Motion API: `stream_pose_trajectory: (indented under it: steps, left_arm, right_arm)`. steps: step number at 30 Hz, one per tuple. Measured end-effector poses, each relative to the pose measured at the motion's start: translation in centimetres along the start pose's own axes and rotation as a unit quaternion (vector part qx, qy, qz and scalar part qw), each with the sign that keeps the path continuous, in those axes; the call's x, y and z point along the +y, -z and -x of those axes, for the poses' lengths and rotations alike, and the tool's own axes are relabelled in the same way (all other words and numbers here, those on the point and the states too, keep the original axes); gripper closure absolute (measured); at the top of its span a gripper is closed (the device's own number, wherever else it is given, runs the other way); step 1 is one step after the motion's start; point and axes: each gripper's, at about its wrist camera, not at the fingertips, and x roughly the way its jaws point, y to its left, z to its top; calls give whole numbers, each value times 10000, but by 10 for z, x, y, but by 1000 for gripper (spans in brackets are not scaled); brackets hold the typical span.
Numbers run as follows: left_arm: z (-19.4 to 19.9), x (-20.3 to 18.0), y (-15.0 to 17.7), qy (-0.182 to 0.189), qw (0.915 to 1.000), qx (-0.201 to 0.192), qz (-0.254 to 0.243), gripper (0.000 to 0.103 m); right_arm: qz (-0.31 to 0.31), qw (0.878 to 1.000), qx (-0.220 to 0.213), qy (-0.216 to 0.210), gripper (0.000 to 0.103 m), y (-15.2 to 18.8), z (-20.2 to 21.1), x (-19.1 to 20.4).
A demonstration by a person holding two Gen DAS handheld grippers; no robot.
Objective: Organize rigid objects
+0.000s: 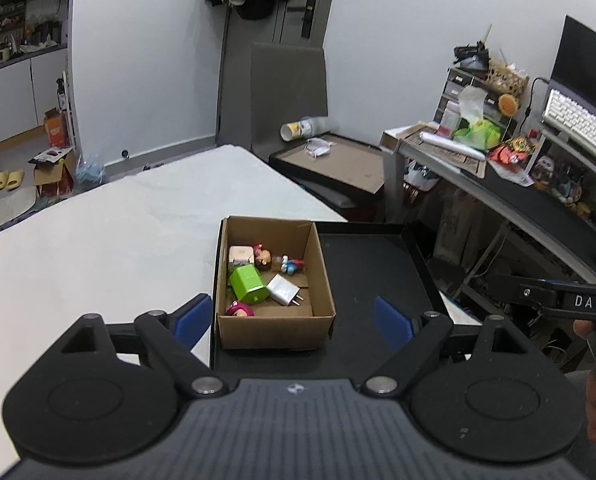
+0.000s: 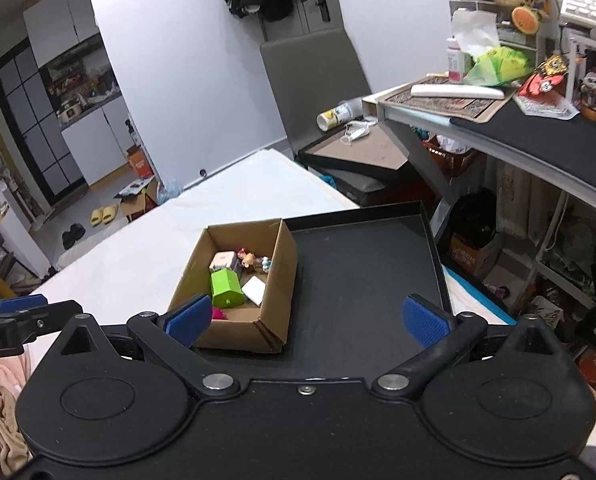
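With the small items gathered in the cardboard box (image 1: 274, 284) on the black tray (image 1: 373, 264), both grippers' jaws are held spread, gripping nothing.

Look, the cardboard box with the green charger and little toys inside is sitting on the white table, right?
Not quite. The cardboard box with the green charger and little toys sits in the black tray, at its left edge, not on the white table. The right wrist view shows it.

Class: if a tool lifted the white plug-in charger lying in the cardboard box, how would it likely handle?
The white charger looks like a hard, smooth plastic block, so probably stiff and somewhat slippery. It seems small, so likely light. It lies flat with its prongs sticking out, so it is unlikely to roll.
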Motion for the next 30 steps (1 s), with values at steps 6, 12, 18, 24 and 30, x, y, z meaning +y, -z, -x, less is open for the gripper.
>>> stream_pose_trajectory:
  steps: [6,12,18,24,30]
  left_arm:
    - [6,1,7,66,9999,-59,-62,16]
    - [14,1,11,84,9999,-132,-50,15]
    - [20,-5,16,-51,9998,-184,-98,15]
    - [25,-8,20,-67,9997,-175,-137,15]
    - [23,-12,26,-78,9996,-115,-259,15]
  right_arm:
    - [-69,9999,-73,66,0,7,15,3]
    - [-265,9994,-167,177,0,18,27,2]
    - [-267,9992,-221,200,0,28,39,7]
    - [-219,9995,-165,170,0,36,45,13]
    - [-99,9998,-112,135,0,42,47,18]
